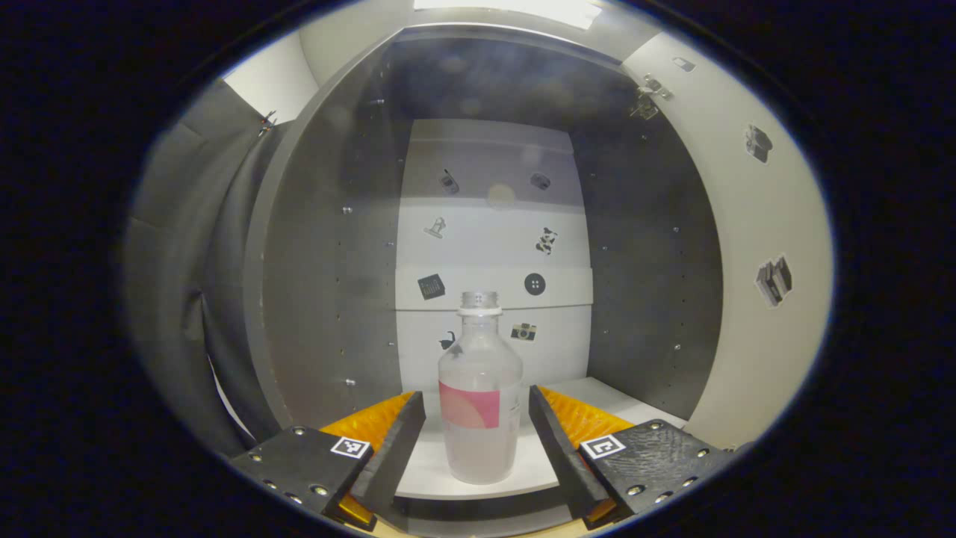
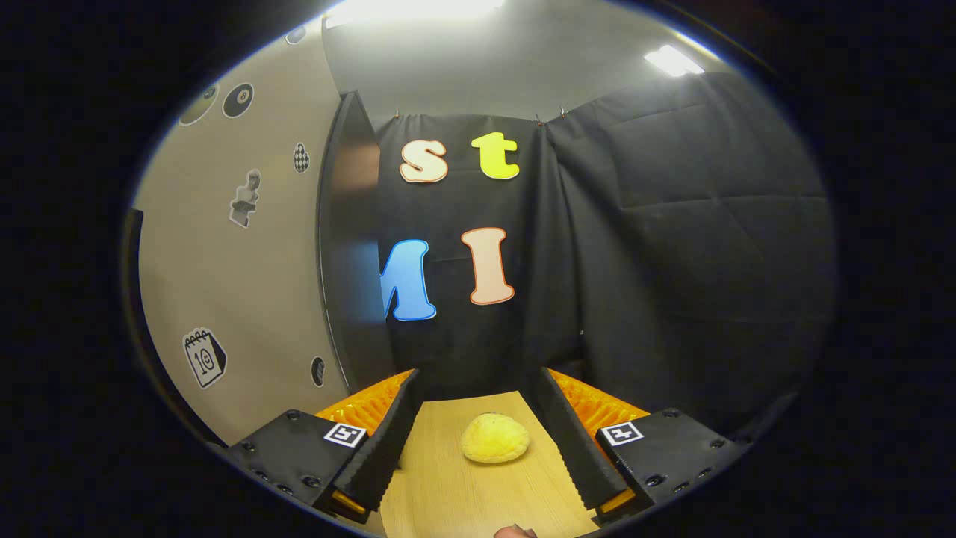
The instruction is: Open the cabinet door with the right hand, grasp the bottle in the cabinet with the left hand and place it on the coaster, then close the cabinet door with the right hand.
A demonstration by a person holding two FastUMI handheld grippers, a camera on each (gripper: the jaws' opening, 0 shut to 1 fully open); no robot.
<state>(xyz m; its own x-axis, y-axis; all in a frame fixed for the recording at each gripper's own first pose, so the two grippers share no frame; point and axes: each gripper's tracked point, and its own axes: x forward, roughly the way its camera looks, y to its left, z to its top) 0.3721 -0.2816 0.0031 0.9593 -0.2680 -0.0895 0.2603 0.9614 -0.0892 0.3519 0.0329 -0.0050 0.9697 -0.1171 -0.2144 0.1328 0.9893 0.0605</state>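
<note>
Inside the open cabinet [image 1: 478,90], the bottle [image 1: 479,392] stands upright near the front edge of the pale shelf [image 1: 597,396], between the left gripper [image 1: 478,441] fingers, whose jaws are wide and touch nothing. Stickers dot the cabinet's back panel [image 1: 493,246], and the opened cabinet door [image 1: 754,246] stands to the right. Nothing lies between the gripper and the bottle. The right gripper [image 2: 478,441], jaws wide, hovers over the wooden worktop [image 2: 448,493], where a yellow coaster [image 2: 494,438] lies near its far edge, beside the sticker-covered door.
</note>
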